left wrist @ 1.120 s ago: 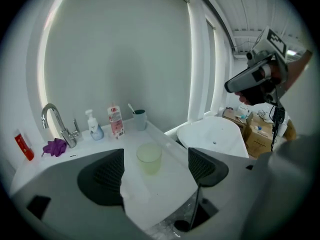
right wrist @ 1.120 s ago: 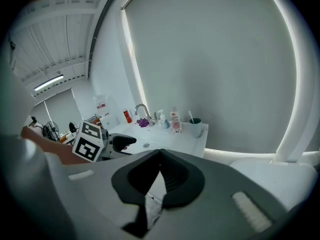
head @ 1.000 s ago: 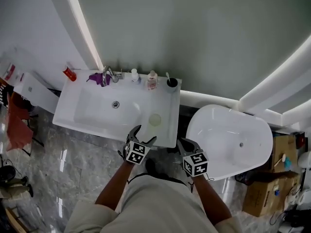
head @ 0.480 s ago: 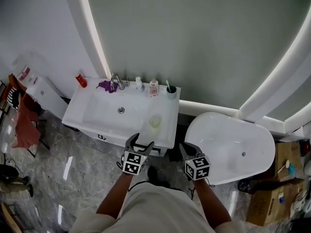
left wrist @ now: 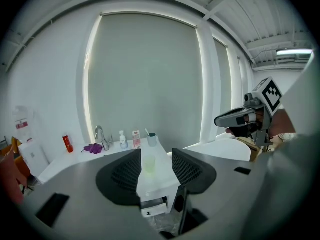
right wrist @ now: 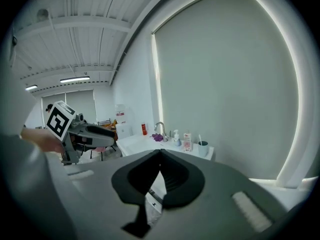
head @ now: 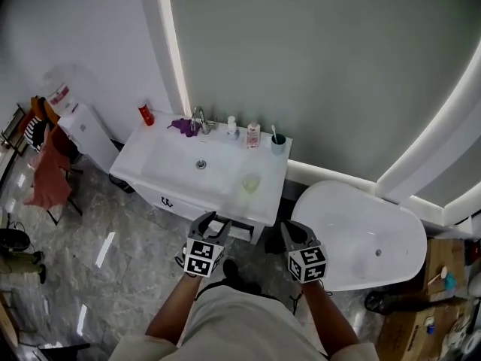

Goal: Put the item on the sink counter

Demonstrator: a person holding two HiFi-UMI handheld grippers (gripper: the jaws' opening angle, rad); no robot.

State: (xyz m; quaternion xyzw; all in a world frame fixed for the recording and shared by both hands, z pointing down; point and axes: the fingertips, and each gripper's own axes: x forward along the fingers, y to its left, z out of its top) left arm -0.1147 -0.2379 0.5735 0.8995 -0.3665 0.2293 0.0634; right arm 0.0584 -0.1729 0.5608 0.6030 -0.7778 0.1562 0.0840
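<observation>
The pale green cup (head: 250, 183) already stands on the right end of the white sink counter (head: 269, 195), so I'd judge the placing done. The left gripper (head: 216, 221) hangs well apart from it, its jaws closing on nothing, and the right gripper (head: 294, 230) is empty with its jaws together. All that seems left is keeping clear of the cup. A faucet (head: 199, 119), bottles (head: 253, 134) and a toothbrush mug (head: 278, 145) line the back edge, with a white bathtub (head: 361, 232) beside the counter on a grey marbled floor (head: 113, 224).
</observation>
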